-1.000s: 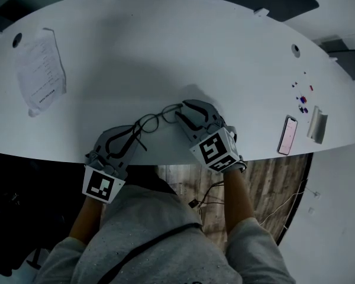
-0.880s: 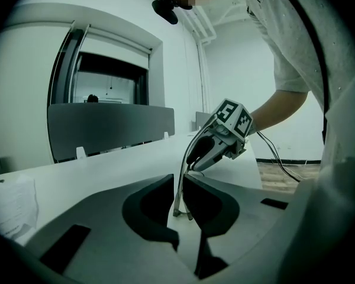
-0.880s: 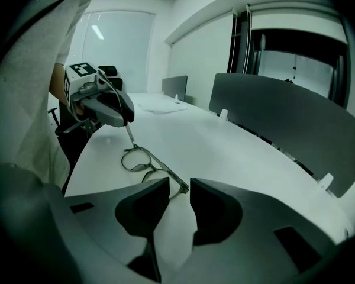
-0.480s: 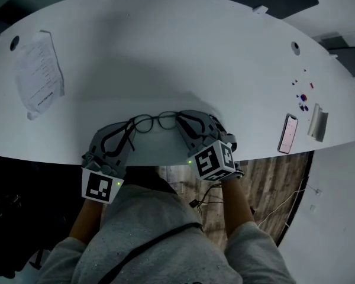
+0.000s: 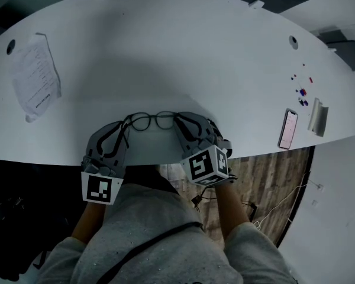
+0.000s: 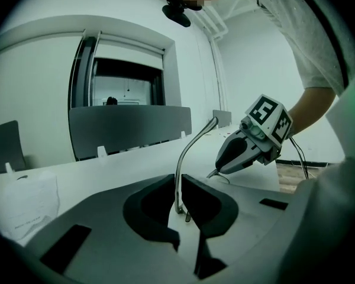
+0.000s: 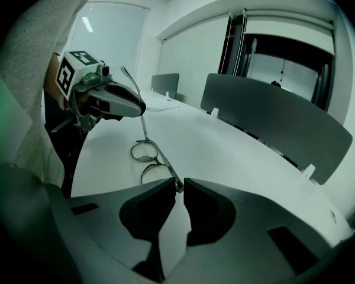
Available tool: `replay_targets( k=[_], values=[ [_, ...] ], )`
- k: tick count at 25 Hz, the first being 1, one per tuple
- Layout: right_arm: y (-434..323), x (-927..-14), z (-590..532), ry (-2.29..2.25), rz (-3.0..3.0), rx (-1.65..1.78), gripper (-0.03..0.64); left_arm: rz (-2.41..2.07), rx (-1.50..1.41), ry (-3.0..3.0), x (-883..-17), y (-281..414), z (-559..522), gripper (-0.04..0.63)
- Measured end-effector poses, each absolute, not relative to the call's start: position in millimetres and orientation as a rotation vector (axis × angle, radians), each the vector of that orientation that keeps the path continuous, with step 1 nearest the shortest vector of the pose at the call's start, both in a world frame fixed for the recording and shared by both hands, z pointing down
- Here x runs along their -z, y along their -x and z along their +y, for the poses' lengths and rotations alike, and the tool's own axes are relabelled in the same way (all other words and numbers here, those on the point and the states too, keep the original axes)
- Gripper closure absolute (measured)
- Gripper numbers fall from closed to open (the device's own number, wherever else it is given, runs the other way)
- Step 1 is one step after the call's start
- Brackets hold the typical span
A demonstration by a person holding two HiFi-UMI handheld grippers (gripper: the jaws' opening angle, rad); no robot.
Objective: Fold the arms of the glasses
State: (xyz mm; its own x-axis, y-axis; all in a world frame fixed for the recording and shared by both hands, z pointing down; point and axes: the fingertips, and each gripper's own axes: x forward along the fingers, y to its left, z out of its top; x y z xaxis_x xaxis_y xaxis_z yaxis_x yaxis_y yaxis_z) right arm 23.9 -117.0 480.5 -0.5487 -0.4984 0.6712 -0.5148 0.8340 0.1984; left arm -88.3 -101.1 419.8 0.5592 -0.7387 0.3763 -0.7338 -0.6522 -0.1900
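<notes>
Glasses (image 5: pixel 149 121): thin wire, likely light, springy, fragile at the lenses; at table's (image 5: pixel 165 52) near edge, between grippers. Left gripper (image 5: pixel 124 125): jaws closing, pinching upturned arm (image 6: pixel 178 170). Right gripper (image 5: pixel 178 122): jaws closing round glasses' right end, seemingly not tight. Best held near hinges.

White table (image 5: pixel 183 52) bears a paper sheet (image 5: pixel 34 76), glasses (image 5: pixel 147 121), a phone (image 5: pixel 288 129)

The worktop (image 5: pixel 165 52) is white. The glasses (image 5: pixel 148 121) have a thin dark frame. The paper (image 5: pixel 35 76) is white with dark print. The phone (image 5: pixel 287 129) is pink. The floor (image 5: pixel 266 182) shows brown wood grain. The shirt (image 5: pixel 165 262) is speckled grey, crossed by a black strap (image 5: pixel 143 250).
</notes>
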Motion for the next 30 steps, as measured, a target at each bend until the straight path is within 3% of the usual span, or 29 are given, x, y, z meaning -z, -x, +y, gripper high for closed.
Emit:
replay_targets(
  k=[30],
  values=[
    [-23.2,-480.5,-104.8,-0.756,-2.288,-0.040,0.565,1.236,0.800,2.669,-433.5,58.8,-104.3,0.563]
  ],
)
